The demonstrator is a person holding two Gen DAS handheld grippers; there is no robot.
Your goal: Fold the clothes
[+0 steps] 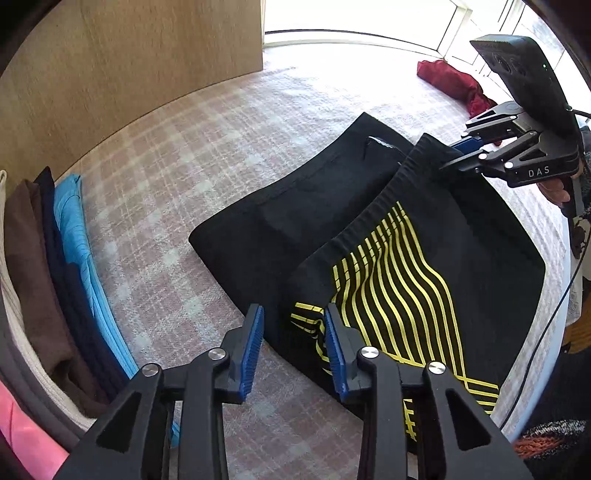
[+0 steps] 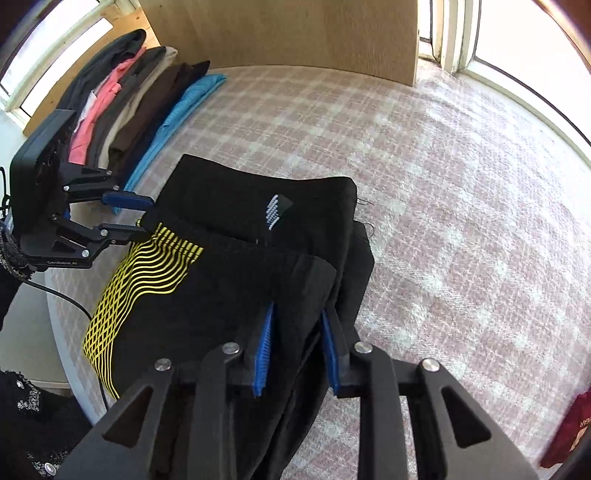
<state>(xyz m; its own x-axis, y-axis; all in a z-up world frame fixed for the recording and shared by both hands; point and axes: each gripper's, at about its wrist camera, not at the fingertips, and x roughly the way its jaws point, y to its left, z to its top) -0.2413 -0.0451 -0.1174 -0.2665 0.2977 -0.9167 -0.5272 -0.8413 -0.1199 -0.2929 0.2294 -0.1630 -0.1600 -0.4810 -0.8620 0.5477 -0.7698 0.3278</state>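
Note:
Black shorts (image 1: 280, 229) with yellow stripes (image 1: 399, 291) lie folded on the pink plaid cover (image 1: 192, 177). My left gripper (image 1: 293, 350) is open over the near end of the ribbed waistband; in the right wrist view the left gripper (image 2: 149, 216) has its tips at the shorts' edge. My right gripper (image 2: 297, 347) is also open, low over the black fabric (image 2: 229, 295), which shows in the gap between its blue pads (image 2: 264, 347). In the left wrist view the right gripper (image 1: 448, 155) sits at the far end of the waistband.
A row of folded clothes (image 2: 147, 107) in blue, brown, grey and pink lies along the wooden headboard (image 2: 280, 33). A dark red garment (image 1: 454, 85) lies at the far side near the window. A cable (image 2: 70, 299) hangs off the bed edge.

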